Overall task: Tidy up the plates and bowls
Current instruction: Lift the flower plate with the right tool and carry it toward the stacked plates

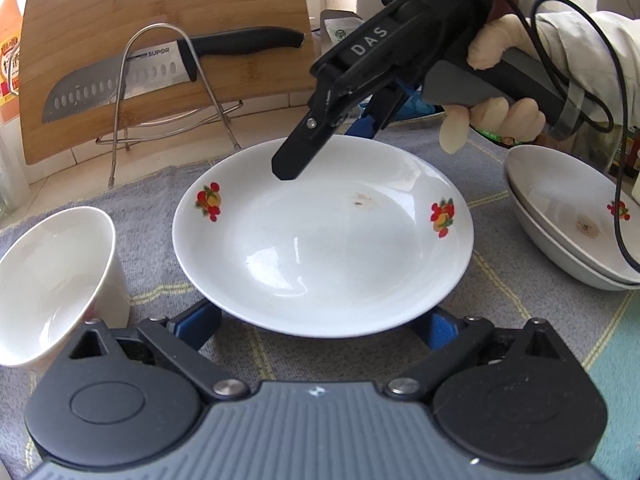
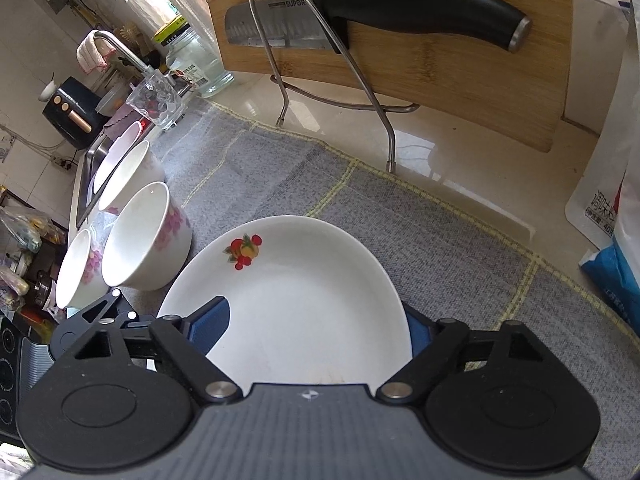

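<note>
A white plate with fruit prints is held a little above the grey cloth. My right gripper pinches its far rim, one finger above and one below; in the right wrist view the plate sits between its blue pads. My left gripper is open, its blue fingers spread below the plate's near rim. Two stacked plates lie at the right. White bowls with pink flowers stand at the left, one also in the left wrist view.
A bamboo cutting board with a black-handled knife leans in a wire rack at the back. A glass jar, a glass cup and a sink stand far left. Bags stand at the right.
</note>
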`<action>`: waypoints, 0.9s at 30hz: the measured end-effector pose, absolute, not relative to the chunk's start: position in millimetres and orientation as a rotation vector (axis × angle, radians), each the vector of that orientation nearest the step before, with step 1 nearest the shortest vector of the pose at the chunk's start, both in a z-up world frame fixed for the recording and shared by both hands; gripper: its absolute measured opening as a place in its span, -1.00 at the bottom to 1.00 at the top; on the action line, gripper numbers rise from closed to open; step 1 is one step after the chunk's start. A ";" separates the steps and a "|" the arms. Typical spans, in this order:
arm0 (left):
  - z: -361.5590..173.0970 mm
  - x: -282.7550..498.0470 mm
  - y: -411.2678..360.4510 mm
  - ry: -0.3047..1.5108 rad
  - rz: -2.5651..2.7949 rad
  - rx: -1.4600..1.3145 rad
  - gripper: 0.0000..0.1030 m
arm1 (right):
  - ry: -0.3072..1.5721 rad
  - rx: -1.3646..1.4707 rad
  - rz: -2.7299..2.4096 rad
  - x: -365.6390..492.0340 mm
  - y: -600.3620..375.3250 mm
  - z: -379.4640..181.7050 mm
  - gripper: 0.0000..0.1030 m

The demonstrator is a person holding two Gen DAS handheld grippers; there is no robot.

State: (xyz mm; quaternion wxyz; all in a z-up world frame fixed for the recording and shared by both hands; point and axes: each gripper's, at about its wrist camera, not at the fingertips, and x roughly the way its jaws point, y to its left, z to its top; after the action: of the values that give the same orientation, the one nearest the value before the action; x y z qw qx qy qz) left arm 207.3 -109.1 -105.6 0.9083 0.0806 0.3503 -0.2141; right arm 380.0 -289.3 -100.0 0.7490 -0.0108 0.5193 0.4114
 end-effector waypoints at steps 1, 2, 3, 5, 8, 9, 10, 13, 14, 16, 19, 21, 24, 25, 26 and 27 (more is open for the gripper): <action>-105.3 206.7 -109.7 0.719 -0.443 0.174 0.92 | 1.136 -0.024 0.900 380.0 -289.2 -99.9 0.76; -105.0 205.9 -110.4 0.714 -0.445 0.183 0.92 | 1.137 -0.027 0.900 379.9 -288.6 -99.9 0.76; -104.7 205.4 -111.3 0.710 -0.447 0.194 0.92 | 1.137 -0.030 0.898 379.6 -288.2 -99.8 0.76; -104.7 206.5 -111.0 0.715 -0.448 0.191 0.92 | 1.136 -0.034 0.897 379.0 -287.7 -99.6 0.77; -104.3 206.8 -111.3 0.720 -0.450 0.194 0.92 | 1.140 -0.034 0.894 379.2 -286.8 -99.7 0.77; -104.1 207.4 -111.3 0.722 -0.450 0.195 0.91 | 1.140 -0.036 0.893 379.0 -286.5 -99.6 0.77; -103.9 208.0 -111.1 0.725 -0.451 0.195 0.91 | 1.141 -0.037 0.891 378.8 -286.3 -99.5 0.77; -103.8 208.0 -111.4 0.728 -0.449 0.198 0.91 | 1.141 -0.045 0.888 377.6 -285.2 -99.3 0.77; -103.2 208.4 -111.4 0.731 -0.449 0.198 0.91 | 1.142 -0.044 0.887 377.6 -285.3 -99.4 0.77; -102.5 209.7 -111.0 0.734 -0.451 0.197 0.91 | 1.144 -0.042 0.886 377.2 -285.5 -98.9 0.77; -100.7 209.9 -109.9 0.745 -0.453 0.202 0.90 | 1.146 -0.038 0.886 374.8 -285.9 -97.4 0.77; -98.8 208.3 -108.2 0.748 -0.456 0.196 0.90 | 1.148 -0.038 0.882 372.3 -286.6 -95.5 0.77; -95.6 203.7 -106.9 0.747 -0.459 0.204 0.90 | 1.151 -0.034 0.878 365.4 -288.0 -93.0 0.77; -95.1 200.9 -107.2 0.745 -0.461 0.209 0.90 | 1.149 -0.037 0.879 362.5 -288.4 -92.1 0.77; -95.1 198.8 -107.2 0.745 -0.465 0.211 0.90 | 1.150 -0.041 0.880 359.8 -288.5 -91.9 0.77; -95.3 197.6 -106.7 0.748 -0.470 0.209 0.90 | 1.152 -0.043 0.880 357.9 -288.7 -92.1 0.77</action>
State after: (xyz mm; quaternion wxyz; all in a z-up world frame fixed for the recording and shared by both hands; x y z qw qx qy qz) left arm 197.6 -106.7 -95.3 0.8988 0.1008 0.3611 -0.2270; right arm 357.9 -288.7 -92.1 0.7486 -0.0195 0.5267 0.4023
